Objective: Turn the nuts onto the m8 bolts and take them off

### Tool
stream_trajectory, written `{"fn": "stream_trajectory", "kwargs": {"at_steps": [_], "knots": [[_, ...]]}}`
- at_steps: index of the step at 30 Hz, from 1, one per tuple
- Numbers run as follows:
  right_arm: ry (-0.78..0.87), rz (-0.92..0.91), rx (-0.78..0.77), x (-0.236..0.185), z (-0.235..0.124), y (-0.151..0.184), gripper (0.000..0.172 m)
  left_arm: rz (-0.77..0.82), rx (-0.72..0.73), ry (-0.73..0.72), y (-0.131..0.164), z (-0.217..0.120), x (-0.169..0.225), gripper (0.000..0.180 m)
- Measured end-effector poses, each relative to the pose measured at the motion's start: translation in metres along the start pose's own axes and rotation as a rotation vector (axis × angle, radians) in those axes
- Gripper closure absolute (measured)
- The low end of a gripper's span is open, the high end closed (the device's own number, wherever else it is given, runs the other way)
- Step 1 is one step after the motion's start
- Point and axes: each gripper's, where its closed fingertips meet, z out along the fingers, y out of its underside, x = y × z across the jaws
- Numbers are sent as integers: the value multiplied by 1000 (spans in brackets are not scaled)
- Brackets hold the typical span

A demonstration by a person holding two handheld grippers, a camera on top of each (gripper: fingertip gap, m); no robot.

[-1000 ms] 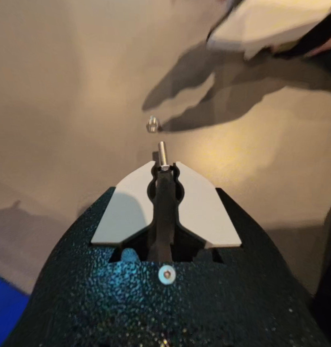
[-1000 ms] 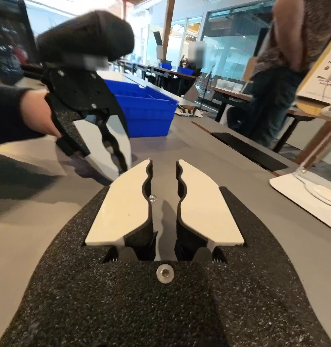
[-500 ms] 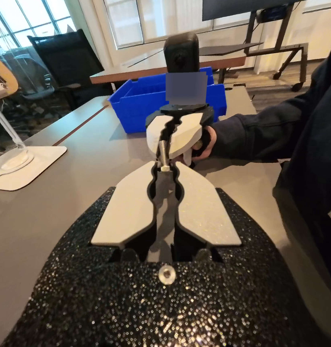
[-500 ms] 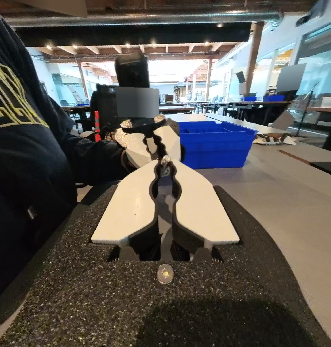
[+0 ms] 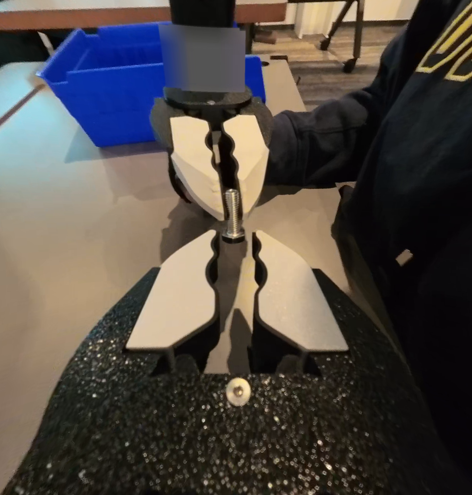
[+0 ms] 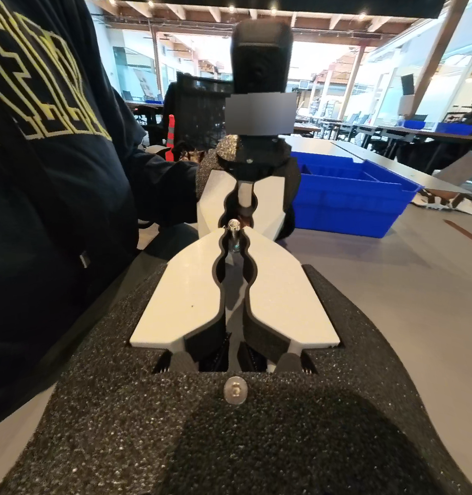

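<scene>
Left jaws are standing apart, clear gaps on both sides of the bolt [image 5: 232, 214] head, so the left gripper [image 5: 233, 235] is not clamping it. Right jaws are narrow, closing around the shank, so the right gripper [image 6: 234, 232] seems to be carrying the bolt above the table [image 5: 55, 214], probably a handover so the head end is free. Grippers are facing each other tip to tip. No nut is showing. Blue bin [image 5: 116, 88] is sitting behind.

Two wrist cameras, each behind own fingers, low over grey table [image 5: 55, 214], facing each other at close range — both share bolt [image 5: 232, 214] and blue bin [image 6: 363, 198].
</scene>
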Motion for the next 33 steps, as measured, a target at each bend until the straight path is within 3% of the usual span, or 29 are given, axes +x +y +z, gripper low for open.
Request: {"fn": "stream_trajectory", "kwargs": {"at_steps": [8,11,13,16,20,23,29,33], "knots": [[-55,-6,-17,-9,2,2,164,-16,-20,76,4,4,10,165],[-47,-10,-16,-8,2,2,164,22,-20,42,4,4,8,166],[24,-27,-24,2,-1,3,163,16,-21,-28,5,3,-1,166],[279,2,-44,43,-18,7,148,7,14,-205,7,-7,-25,166],[548,52,-359,84,-31,55,143,-18,115,-510,9,-33,-60,166],[527,127,-502,87,-17,79,147,-32,150,-625,17,-42,-72,166],[514,231,-679,92,-2,106,147,-85,185,-642,25,-43,-76,166],[535,205,-749,95,1,114,147,-93,193,-629,26,-43,-76,166]]}}
